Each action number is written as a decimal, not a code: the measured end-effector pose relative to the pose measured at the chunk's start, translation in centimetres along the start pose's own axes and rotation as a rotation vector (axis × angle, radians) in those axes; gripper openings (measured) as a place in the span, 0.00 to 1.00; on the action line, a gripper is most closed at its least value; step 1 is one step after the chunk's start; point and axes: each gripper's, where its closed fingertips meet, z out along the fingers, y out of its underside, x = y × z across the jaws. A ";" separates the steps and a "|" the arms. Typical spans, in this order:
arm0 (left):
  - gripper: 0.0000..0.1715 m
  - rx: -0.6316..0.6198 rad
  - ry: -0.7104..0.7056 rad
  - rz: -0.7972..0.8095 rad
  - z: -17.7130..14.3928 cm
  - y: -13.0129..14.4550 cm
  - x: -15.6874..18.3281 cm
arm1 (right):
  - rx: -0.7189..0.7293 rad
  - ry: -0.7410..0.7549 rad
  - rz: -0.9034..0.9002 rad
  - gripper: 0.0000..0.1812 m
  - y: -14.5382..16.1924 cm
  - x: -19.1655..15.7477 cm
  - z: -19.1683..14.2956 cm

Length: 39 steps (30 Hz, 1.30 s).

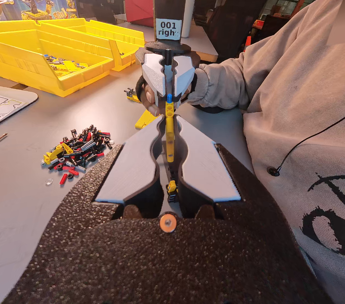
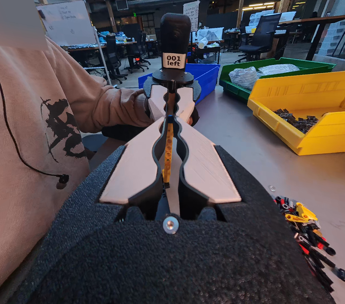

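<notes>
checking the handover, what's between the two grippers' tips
A yellow holed beam with a blue pin at its end spans them; the left wrist view shows it best.

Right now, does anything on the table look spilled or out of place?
Yes. A heap of small parts lies loose on the table, not in the yellow bins; a few clear studs have strayed from it.
</notes>
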 end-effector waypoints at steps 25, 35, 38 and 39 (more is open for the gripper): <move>0.04 0.058 0.014 0.006 0.1 -1.2 0.6 | 0.065 -0.004 0.006 0.02 -0.8 -0.6 0.1; 0.04 0.097 0.048 -0.043 -0.1 -2.4 1.1 | 0.146 0.003 0.054 0.00 -2.1 -0.9 0.2; 0.04 0.118 0.059 -0.072 -0.2 -2.9 1.2 | 0.193 -0.019 0.106 0.00 -2.9 -0.9 0.3; 0.05 0.114 0.055 -0.071 -0.2 -2.9 1.1 | 0.195 -0.027 0.115 0.00 -2.9 -0.9 0.3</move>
